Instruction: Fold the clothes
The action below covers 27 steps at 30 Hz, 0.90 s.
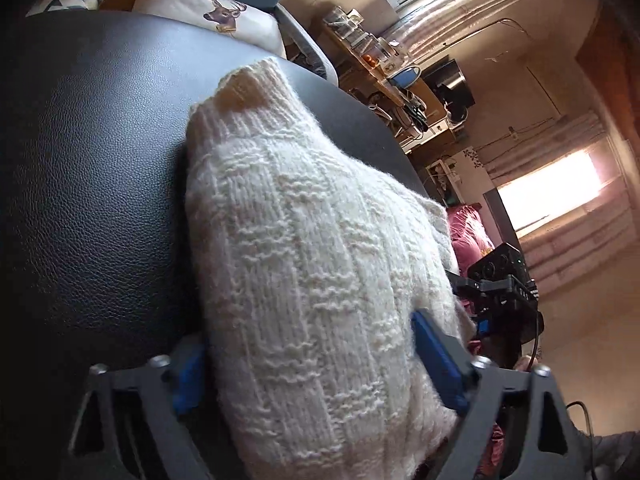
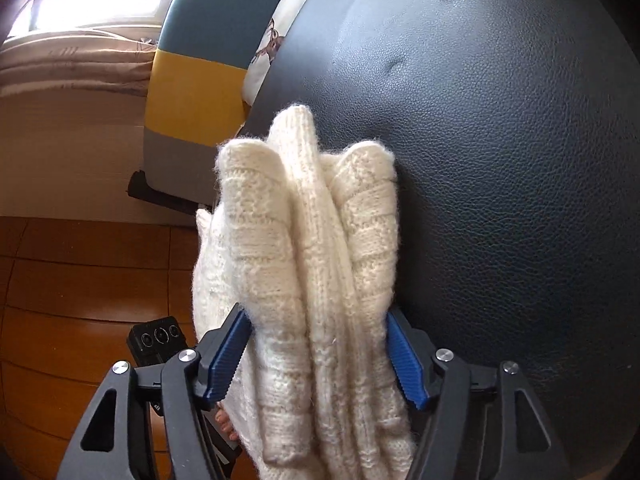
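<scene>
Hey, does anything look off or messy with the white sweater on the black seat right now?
Slightly. The cream knitted sweater is bunched into thick uneven layers, not a flat fold, and part of it hangs past the edge of the black leather seat over the wooden floor. Nothing looks damaged or spilled.

Left wrist camera sits right behind its fingers, tilted down and rolled, very near the cream knit sweater [image 1: 320, 280] on the black leather seat [image 1: 92, 160], with a shelf and bright windows far right. Right wrist camera looks along its own fingers, equally near, wooden floor [image 2: 80, 280] on its left. Both views share the sweater, the seat and the deer-print cushion [image 1: 208, 8].
</scene>
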Each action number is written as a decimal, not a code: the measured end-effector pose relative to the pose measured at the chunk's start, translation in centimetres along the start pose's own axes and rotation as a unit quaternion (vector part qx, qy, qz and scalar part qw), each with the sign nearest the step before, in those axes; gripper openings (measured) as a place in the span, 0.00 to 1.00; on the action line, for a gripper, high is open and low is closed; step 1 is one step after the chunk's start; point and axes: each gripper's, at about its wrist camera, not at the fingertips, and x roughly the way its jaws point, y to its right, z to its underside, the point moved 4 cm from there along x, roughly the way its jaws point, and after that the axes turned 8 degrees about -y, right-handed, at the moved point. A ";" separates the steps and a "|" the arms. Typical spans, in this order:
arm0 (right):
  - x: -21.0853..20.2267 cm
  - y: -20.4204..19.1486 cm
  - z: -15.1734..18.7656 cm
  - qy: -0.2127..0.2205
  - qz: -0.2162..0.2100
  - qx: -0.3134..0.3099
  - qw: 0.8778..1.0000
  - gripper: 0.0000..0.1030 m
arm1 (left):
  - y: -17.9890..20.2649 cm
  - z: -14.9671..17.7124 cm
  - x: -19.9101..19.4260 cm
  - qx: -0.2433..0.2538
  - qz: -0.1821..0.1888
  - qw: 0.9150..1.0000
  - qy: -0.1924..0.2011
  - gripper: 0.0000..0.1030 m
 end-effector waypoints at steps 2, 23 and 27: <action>-0.2 -0.1 0.6 0.012 0.029 -0.009 0.999 0.44 | 0.5 0.1 0.0 0.004 -0.009 1.000 0.012 0.52; -21.4 2.6 -3.0 0.217 0.222 -0.044 0.950 0.29 | 21.0 -12.1 14.3 0.231 -0.011 0.973 -0.023 0.46; -22.2 7.0 -3.8 0.210 0.296 -0.016 0.932 0.21 | 19.7 -12.3 21.4 0.228 -0.089 0.967 -0.069 0.51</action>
